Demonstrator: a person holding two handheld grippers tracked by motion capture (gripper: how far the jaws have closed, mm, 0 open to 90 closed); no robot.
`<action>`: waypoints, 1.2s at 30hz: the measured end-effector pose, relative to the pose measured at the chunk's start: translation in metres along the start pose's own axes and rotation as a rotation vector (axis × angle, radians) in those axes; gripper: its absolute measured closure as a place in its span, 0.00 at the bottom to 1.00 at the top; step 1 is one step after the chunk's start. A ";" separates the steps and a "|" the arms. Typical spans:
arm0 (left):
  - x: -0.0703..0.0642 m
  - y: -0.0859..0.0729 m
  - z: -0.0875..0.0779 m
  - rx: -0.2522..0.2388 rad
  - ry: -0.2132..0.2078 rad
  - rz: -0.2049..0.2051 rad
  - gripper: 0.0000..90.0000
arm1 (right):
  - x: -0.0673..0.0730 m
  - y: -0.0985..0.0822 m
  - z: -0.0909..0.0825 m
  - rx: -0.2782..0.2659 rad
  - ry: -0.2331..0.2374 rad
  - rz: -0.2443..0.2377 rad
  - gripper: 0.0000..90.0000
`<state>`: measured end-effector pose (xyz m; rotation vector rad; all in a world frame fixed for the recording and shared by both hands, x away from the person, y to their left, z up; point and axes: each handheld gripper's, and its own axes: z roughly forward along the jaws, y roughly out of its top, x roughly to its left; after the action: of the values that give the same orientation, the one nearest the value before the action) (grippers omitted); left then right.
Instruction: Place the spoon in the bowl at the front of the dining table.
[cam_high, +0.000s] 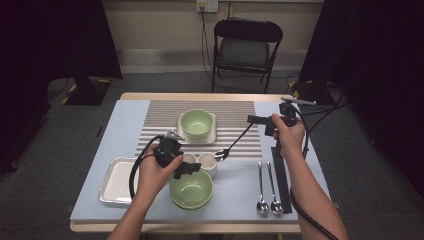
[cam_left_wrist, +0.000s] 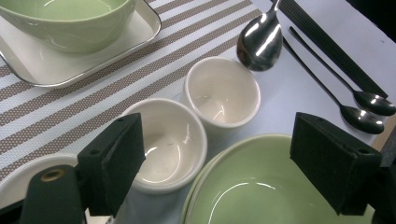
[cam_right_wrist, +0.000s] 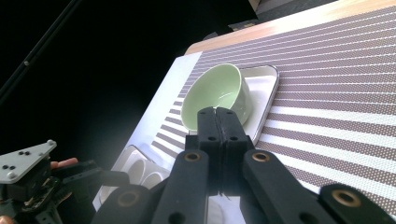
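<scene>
My right gripper is shut on the handle of a steel spoon, held slanting over the striped mat. The spoon's bowl hovers just beside two small white cups. My left gripper is open above the near cup and the rim of a stack of green bowls, with nothing gripped. Another green bowl sits on a white square plate at the back of the mat.
A white tray lies at the front left. Two more spoons and a black ribbed strip lie at the front right. The striped placemat covers the far half. A folding chair stands behind the table.
</scene>
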<state>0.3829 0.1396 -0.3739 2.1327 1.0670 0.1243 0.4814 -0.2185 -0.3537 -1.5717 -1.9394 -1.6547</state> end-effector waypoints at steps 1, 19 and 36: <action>0.001 -0.001 -0.002 0.001 -0.001 0.000 0.20 | 0.000 0.000 0.000 -0.003 -0.001 0.001 1.00; 0.018 -0.015 -0.017 0.009 0.013 -0.022 0.20 | 0.003 0.006 0.002 -0.022 -0.024 -0.013 1.00; 0.033 -0.030 -0.022 -0.017 0.001 -0.046 0.19 | 0.004 0.010 0.006 -0.035 -0.035 -0.011 1.00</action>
<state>0.3761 0.1871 -0.3848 2.0914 1.1103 0.1122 0.4905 -0.2128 -0.3471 -1.6159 -1.9502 -1.6857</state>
